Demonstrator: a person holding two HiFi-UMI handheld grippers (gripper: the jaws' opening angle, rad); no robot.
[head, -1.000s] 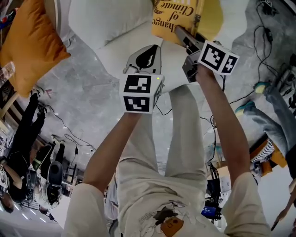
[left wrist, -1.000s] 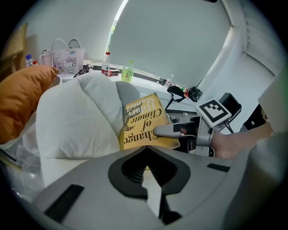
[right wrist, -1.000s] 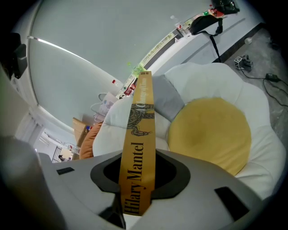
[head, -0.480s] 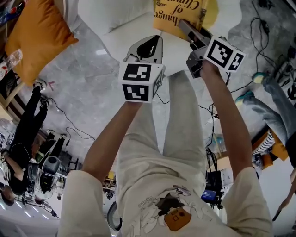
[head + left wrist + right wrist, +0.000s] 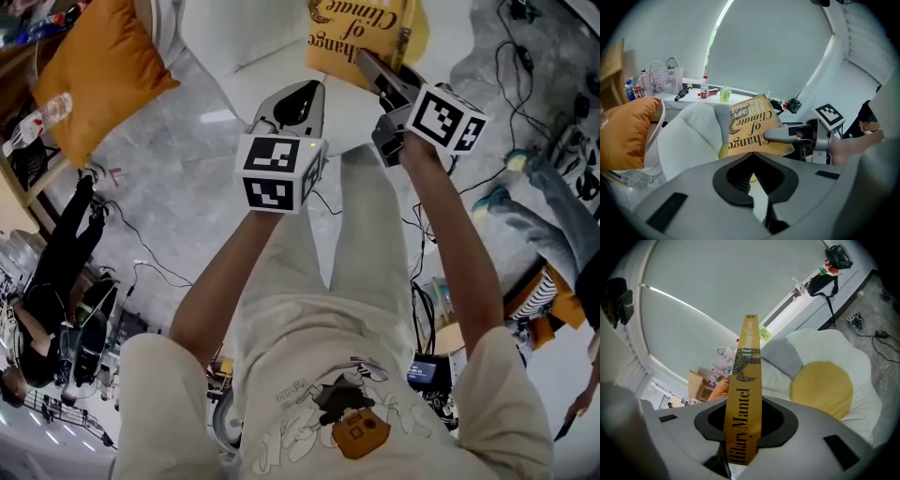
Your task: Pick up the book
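One yellow book (image 5: 361,37) hung between twelve and one o'clock in the head view, off the seat. The right gripper (image 5: 367,66) was clamped across its spine end. The one left gripper (image 5: 302,96), at twelve o'clock, was closed and empty. One orange cushion (image 5: 103,70) lay at ten o'clock.

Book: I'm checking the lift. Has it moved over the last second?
Yes. Held in the right tongs, the book has risen toward the camera, away from the white chair seat.
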